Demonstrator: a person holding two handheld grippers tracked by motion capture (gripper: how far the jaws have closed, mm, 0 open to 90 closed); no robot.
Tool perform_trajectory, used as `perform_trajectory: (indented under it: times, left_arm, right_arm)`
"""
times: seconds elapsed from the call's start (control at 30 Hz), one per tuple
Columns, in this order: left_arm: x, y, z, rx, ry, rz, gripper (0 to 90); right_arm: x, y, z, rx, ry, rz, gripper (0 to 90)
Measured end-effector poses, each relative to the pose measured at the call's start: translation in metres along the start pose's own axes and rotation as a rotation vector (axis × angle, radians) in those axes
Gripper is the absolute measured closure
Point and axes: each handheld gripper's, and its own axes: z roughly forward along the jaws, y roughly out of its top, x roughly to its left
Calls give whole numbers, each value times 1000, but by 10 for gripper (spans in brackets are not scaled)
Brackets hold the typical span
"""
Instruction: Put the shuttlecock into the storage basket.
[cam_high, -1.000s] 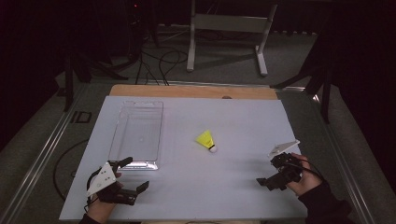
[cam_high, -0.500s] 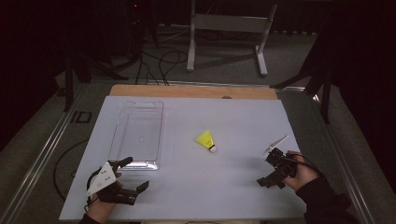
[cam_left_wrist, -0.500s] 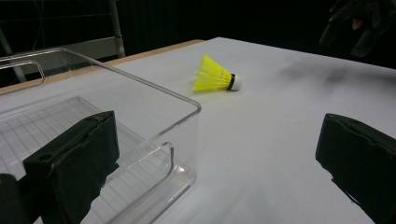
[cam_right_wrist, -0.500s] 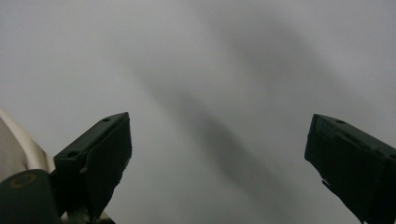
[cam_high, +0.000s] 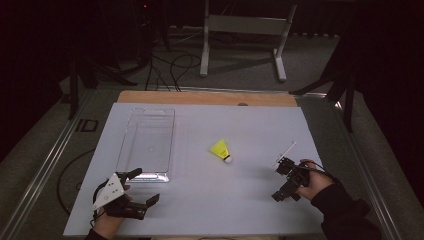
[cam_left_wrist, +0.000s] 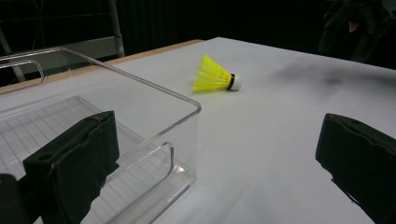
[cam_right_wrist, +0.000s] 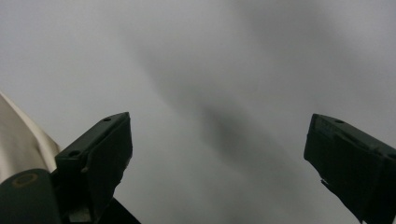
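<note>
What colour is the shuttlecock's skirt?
Bright yellow; the shuttlecock shows best in the left gripper view.

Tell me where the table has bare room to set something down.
The white table top is bare between the left hand-held gripper and the right hand-held gripper, below the yellow shuttlecock. The far right corner is also bare. The clear tray takes the left side.

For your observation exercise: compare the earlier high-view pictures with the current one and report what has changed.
The right hand-held gripper has tipped over, its white plate now nearly edge-on, and edged slightly forward; its jaws stay open, holding nothing. The left hand-held gripper, the yellow shuttlecock and the clear tray have not moved.
</note>
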Motion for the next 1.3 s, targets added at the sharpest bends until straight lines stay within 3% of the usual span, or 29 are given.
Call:
perform_trajectory:
  times: [0.23,0.47,0.8,1.3]
  left_arm:
    - [0,0,0,1,0,-1,3]
    - [0,0,0,0,0,-3,3]
    - [0,0,0,-3,0,-4,3]
    - [1,0,-1,-8,0,-9,3]
  right_arm:
    - [1,10,2,31,19,18,80]
    - [6,27,2,4,-23,9,80]
    - [13,48,9,24,-24,-15,80]
    - [24,79,20,-9,-36,-6,80]
